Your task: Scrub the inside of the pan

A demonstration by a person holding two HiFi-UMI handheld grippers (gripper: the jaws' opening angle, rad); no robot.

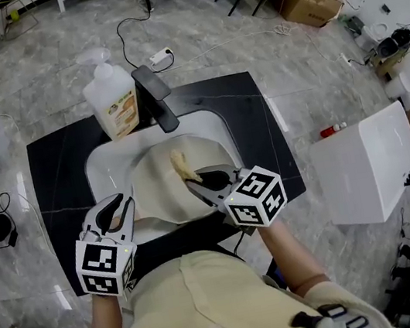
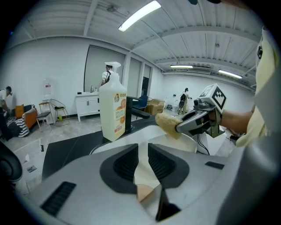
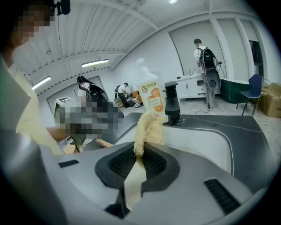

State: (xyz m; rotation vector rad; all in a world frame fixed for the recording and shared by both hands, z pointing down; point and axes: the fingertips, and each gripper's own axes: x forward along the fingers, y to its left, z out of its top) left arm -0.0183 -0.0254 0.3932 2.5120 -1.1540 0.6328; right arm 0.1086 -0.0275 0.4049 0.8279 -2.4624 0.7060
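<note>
A cream pan (image 1: 165,194) stands tilted in the white sink (image 1: 105,165). My left gripper (image 1: 122,208) is at its lower left edge. In the left gripper view its jaws (image 2: 142,161) are shut on the pan's cream edge, with a tan wooden piece low between them. My right gripper (image 1: 198,185) is shut on a yellow fibrous scrubber (image 1: 181,163), which rests on the pan's inner face. The right gripper view shows the scrubber (image 3: 147,127) sticking up from the pads (image 3: 151,161). From the left gripper view, the scrubber (image 2: 167,124) sits above the pan (image 2: 186,143).
A soap pump bottle (image 1: 111,97) and a black faucet (image 1: 155,97) stand behind the sink on the black countertop (image 1: 57,170). A white box (image 1: 366,162) sits to the right. Cables and a power strip (image 1: 160,55) lie on the floor. People stand far off.
</note>
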